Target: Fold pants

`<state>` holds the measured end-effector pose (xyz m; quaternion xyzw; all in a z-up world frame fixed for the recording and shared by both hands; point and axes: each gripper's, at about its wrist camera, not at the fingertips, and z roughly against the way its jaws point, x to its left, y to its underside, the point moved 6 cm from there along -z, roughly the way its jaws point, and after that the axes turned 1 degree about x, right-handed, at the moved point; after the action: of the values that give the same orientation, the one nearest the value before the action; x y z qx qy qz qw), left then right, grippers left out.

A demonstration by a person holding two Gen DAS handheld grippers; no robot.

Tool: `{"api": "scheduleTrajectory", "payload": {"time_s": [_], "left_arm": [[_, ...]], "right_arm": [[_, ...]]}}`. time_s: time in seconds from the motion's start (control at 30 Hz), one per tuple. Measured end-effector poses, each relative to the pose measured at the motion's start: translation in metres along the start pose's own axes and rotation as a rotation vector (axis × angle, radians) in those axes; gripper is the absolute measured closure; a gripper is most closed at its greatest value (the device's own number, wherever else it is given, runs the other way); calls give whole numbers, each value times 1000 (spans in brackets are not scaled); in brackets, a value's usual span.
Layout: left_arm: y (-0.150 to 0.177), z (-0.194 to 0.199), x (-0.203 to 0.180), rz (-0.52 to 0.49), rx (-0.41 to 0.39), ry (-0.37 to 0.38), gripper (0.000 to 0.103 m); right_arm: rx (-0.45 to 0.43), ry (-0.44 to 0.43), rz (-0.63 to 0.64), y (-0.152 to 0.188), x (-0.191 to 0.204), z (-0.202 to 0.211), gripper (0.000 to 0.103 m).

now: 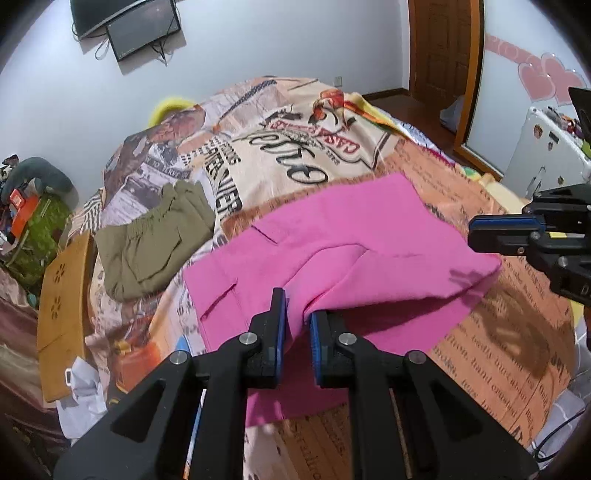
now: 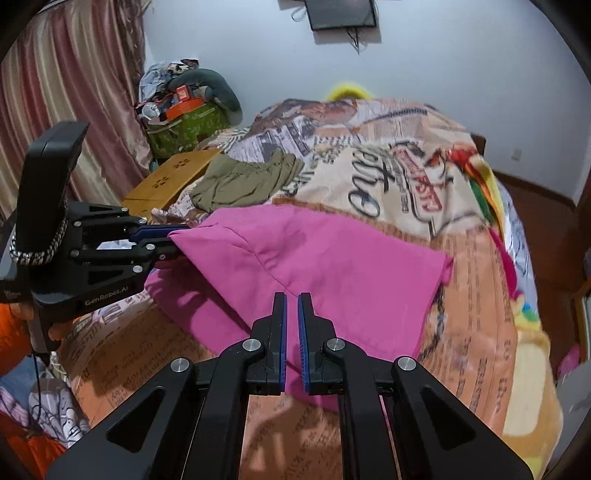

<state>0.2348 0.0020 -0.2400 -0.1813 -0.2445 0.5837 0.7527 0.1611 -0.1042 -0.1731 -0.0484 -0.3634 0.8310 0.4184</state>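
The pink pants (image 1: pixel 354 236) lie across the near part of the bed (image 1: pixel 517 350), on a quilt printed with newsprint, lettering and a parrot. Their near edge is lifted off the quilt at two places and the cloth sags between them, casting a shadow on the orange print below.

The left claw (image 1: pixel 298 314) has its jaws drawn narrow on a bunched fold of the pants' near edge; pink cloth fills the slot between its blue pads (image 1: pixel 317 339). In the right wrist view that same claw (image 2: pixel 173 236) comes in from the left and pinches a corner of the pants, which pulls up to a point there.

The right claw (image 2: pixel 291 306) has its jaws nearly together, with only a thin slot between the blue pads, and pink cloth shows in that slot and under the fingers. From the left wrist view the right claw (image 1: pixel 474 236) sits at the right edge of the pants, shut, but I cannot tell from there how much cloth it has.

Beyond the pants, further up the bed on the left, a pair of olive shorts (image 1: pixel 155 240) lies crumpled, well apart from the pink cloth. Beside them a wooden board (image 1: pixel 62 306) with flower cut-outs leans at the bed's edge. A dark screen (image 2: pixel 340 14) hangs on the far wall.
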Motion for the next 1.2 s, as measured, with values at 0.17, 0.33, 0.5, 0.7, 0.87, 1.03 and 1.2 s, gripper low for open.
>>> {"api": "scheduleTrajectory", "payload": {"time_s": [0.17,0.33,0.5,0.7,0.87,1.03,1.2], "left_arm": [[4,-3,-1,7,12,6,90],[0,-3,-1,8,3,8,90],[-4,-1,-2,-1,-25,-3,92],[-9,0,-1,3,-32,7,92],[-9,4,-4,-1,-36,28,93],[-4,15,-14,-26,-43,54,93],[3,20,-23,-42,-36,66,93]], "right_arm": [[59,-26,-26,13,3,-7,78],[106,-29,-25,22,8,-22,63],[139,-32,-8,19,14,-44,63],[92,5,4,8,12,-49,86],[44,33,29,2,9,-37,98],[33,21,48,3,9,-20,99],[40,13,58,9,10,-13,99]]}}
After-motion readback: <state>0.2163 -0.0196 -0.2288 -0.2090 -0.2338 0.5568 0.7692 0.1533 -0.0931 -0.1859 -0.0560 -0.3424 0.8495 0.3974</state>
